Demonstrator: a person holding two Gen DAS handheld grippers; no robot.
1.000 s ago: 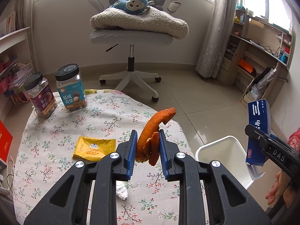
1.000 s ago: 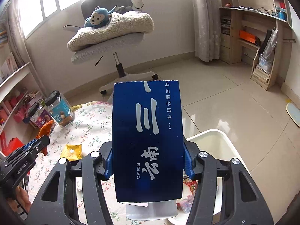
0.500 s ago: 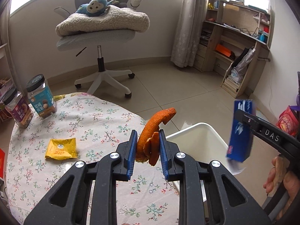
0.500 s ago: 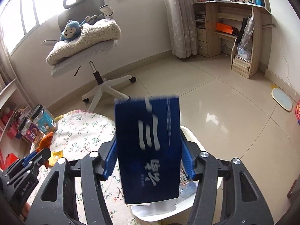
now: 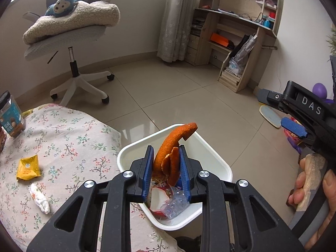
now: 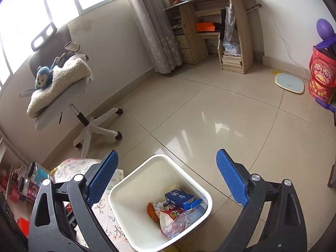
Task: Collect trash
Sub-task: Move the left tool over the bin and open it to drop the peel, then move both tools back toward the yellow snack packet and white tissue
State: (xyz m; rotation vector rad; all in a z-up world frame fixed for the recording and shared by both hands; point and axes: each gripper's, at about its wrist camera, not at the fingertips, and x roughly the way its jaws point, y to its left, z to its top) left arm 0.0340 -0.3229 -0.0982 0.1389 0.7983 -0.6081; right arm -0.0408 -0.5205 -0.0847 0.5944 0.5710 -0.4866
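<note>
Above the white bin (image 5: 210, 147), the left tool (image 5: 166, 166) grips an orange peel (image 5: 172, 145), while the right tool (image 6: 168, 180) hangs wide and empty over it; the blue box (image 6: 178, 198) lies inside. Dropping the peel looks next: spread the fingers. Beside the bin, the worktop (image 5: 69, 138) carries a yellow packet (image 5: 27, 167) and crumpled tissue (image 5: 40, 198); open floor lies beyond the bin.

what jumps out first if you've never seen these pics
The bright orange peel pinched in the left gripper, held right above the white bin beside the floral-clothed table. Next, the right gripper gaping wide open and empty over that bin, where a blue box lies on top of the wrappers. Farther off, a blue toy monkey sits on the office chair.
</note>
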